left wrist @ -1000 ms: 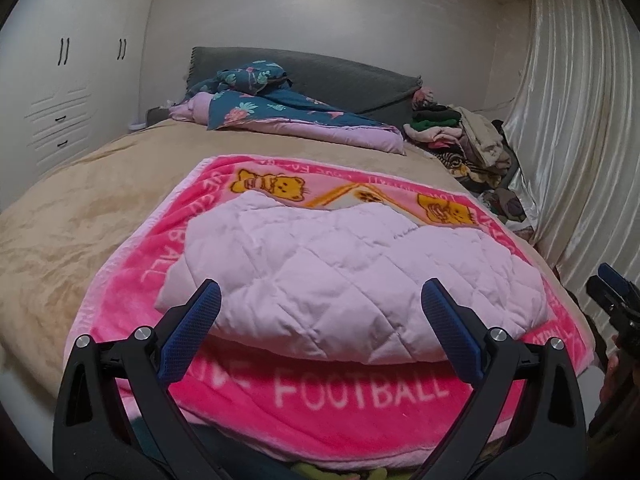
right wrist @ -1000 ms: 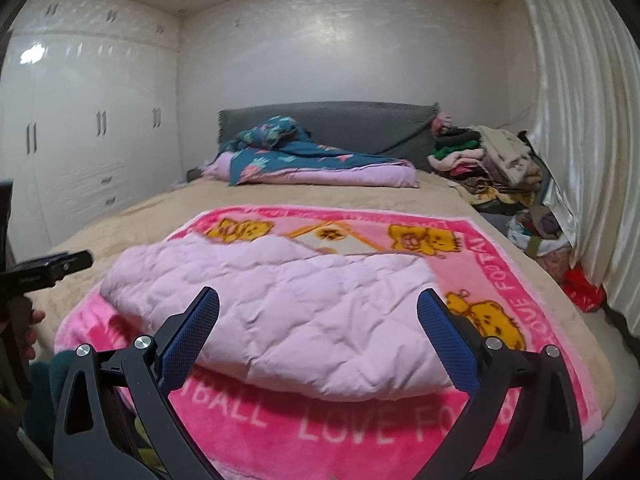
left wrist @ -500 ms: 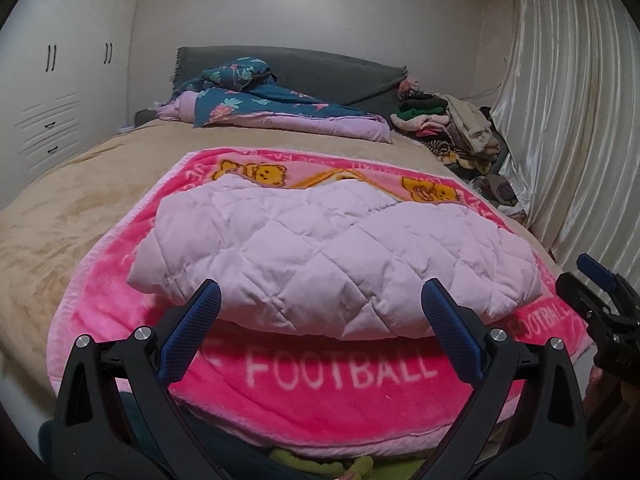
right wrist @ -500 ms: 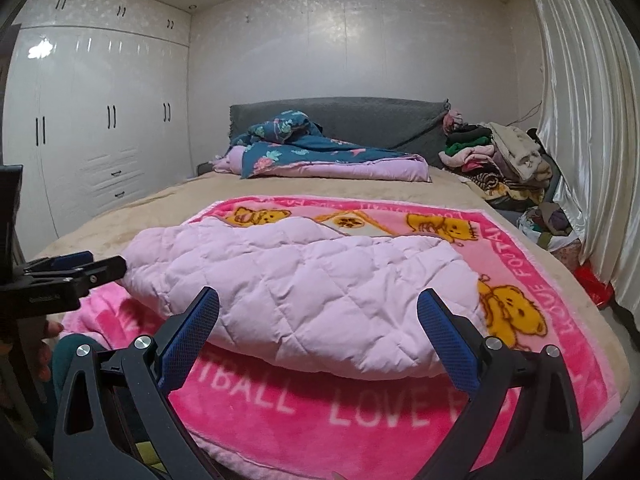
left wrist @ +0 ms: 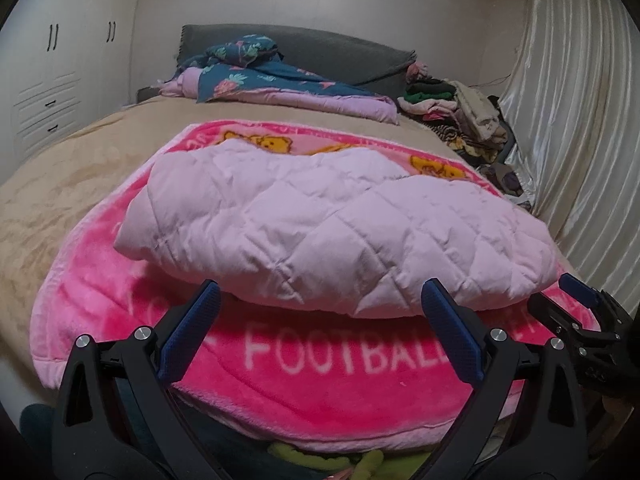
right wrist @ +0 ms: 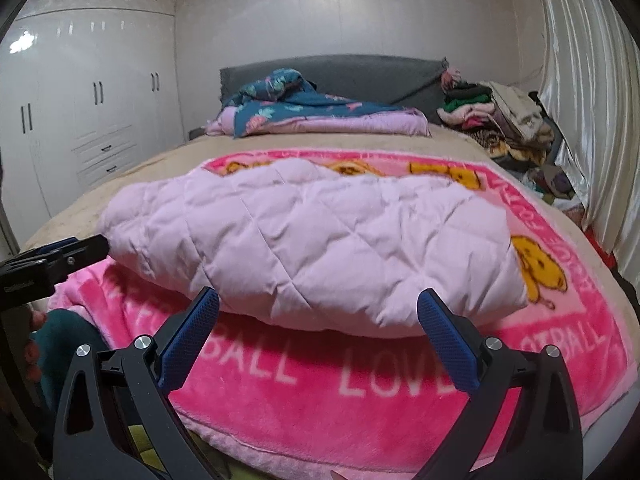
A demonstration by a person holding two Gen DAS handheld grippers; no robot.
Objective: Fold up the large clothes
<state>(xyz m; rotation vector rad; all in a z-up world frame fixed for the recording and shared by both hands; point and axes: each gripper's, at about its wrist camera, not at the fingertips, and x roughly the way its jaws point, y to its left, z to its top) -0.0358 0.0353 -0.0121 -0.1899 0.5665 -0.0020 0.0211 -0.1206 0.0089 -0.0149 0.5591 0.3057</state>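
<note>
Two grippers at the foot of the bed [right wrist: 120, 188], both spread wide with nothing between the blue pads. Left gripper [left wrist: 320, 304] aimed at the near edge of the pale pink quilted jacket [left wrist: 320, 224], pads [left wrist: 192, 332] just short of it and not touching. Right gripper [right wrist: 318, 304] likewise facing the same near edge of the jacket [right wrist: 320, 240], pads [right wrist: 448, 344] apart from the fabric, over the pink blanket [right wrist: 360, 400].

Jacket folded into a puffy bundle, lying across the middle of the blanket [left wrist: 320, 380], long side running from left to right. Blanket bright pink with white letters along the near border, beneath the jacket's front edge, and yellow bear figures [right wrist: 536, 268] beside the jacket's right end and behind its far edge. Blanket spread over a beige cover on the bed, near edge hanging over the foot.

Seen from the left camera: tip of the right gripper at the jacket's right end, very close to it, contact not clear. Seen from the right camera: tip of the left gripper at the jacket's left end, just beside the fabric, with fingers of a hand [right wrist: 34, 340] and a teal sleeve [right wrist: 68, 340] below it.

Beyond the jacket, at the head of the bed: a dark blue flowered quilt [right wrist: 296, 108] with lilac lining, bunched against a grey headboard [right wrist: 360, 68]. Right of the jacket, further back: a heap of mixed clothes [right wrist: 500, 120] and a pale shiny curtain [right wrist: 580, 100]. Left of the jacket: white wardrobe doors [right wrist: 80, 100] with dark handles.
</note>
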